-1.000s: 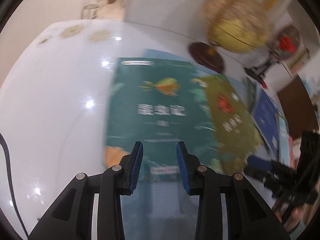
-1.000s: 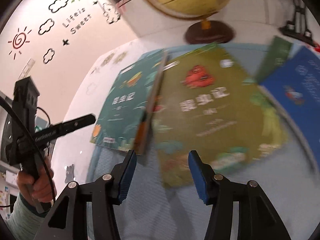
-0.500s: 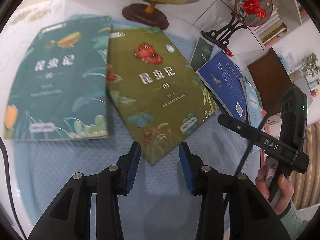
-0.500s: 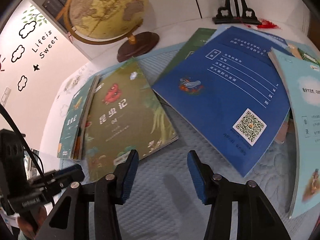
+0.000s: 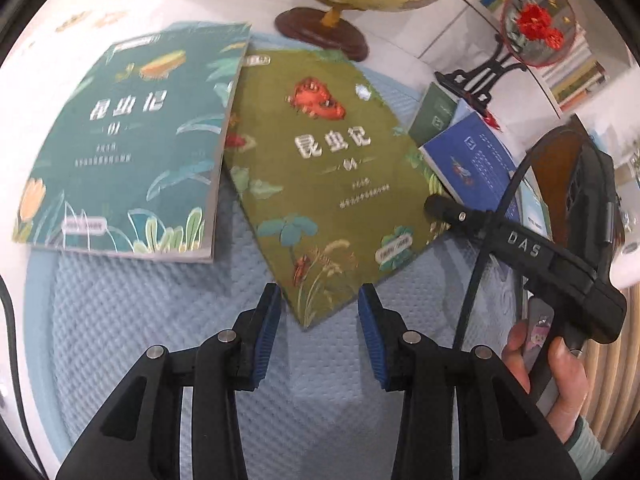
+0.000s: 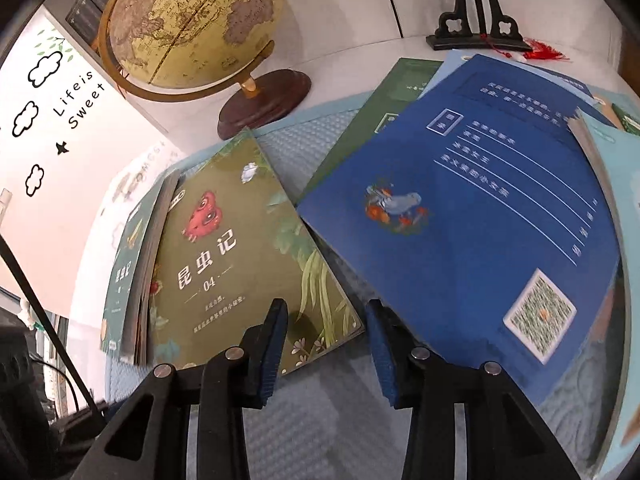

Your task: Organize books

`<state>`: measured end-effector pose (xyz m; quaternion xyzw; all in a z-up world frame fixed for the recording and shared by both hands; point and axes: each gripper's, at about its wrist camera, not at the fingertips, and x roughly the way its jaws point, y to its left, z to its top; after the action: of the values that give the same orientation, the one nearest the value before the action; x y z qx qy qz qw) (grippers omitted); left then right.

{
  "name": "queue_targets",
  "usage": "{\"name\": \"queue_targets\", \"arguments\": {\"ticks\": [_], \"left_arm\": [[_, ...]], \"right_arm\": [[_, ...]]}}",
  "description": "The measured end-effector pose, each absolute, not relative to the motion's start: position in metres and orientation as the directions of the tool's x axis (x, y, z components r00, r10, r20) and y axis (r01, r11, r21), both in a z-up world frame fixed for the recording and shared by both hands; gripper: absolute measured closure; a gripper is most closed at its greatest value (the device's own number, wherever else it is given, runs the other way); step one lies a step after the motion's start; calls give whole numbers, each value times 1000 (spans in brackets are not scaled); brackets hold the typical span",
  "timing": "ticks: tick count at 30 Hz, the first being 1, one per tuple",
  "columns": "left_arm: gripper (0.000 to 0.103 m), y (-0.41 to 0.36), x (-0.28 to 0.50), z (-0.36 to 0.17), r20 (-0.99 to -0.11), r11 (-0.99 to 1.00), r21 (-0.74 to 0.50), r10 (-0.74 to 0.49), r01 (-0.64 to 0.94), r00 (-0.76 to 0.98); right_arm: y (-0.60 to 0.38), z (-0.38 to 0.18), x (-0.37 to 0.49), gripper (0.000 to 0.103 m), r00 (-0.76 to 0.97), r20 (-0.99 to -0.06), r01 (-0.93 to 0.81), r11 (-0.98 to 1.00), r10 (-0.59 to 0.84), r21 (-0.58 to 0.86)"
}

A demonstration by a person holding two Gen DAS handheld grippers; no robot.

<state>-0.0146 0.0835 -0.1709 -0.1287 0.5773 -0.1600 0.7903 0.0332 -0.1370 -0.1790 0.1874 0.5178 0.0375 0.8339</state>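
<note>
Several thin books lie spread on a pale blue mat (image 5: 160,340). At the left lies a teal book (image 5: 132,140), with an olive-green one (image 5: 320,168) overlapping its edge. My left gripper (image 5: 319,312) hovers open just over the olive book's near corner; the pads do not press on it. My right gripper (image 6: 326,320) is closing above the olive book's (image 6: 240,256) other low corner, beside a dark blue book (image 6: 460,216), with no grip on either. A dark green book (image 6: 380,120) sits under the blue one, and a light blue book (image 6: 616,184) overlaps at the right.
A yellow globe (image 6: 192,20) on a brown base stands behind the books. A black stand (image 6: 476,20) with a red ornament (image 5: 532,24) is at the back right. A hand (image 5: 560,380) holds the right gripper's handle close by on the right.
Both grippers swung right: the left from over the teal book to the olive book's corner, the right from the olive cover toward the blue book. The right jaws narrowed.
</note>
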Motion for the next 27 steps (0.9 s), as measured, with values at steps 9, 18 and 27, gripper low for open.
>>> {"name": "queue_targets", "arguments": {"ticks": [9,18,27], "left_arm": [[66,82,-17,-172,-878,930,-356,-366,90,310],[66,93,-36,-168,-907,946,-295,-322,136,271],[66,93,-24,-173,-902,958,-279,-283,58,326]], "right_arm": [[-153,-171,23,94,465,-823,61,916,326,397],[-142,-164,-15,95,350,-842,-83,909,411,409],[-127,-176,16,86,327,-869,-68,926,372,371]]}}
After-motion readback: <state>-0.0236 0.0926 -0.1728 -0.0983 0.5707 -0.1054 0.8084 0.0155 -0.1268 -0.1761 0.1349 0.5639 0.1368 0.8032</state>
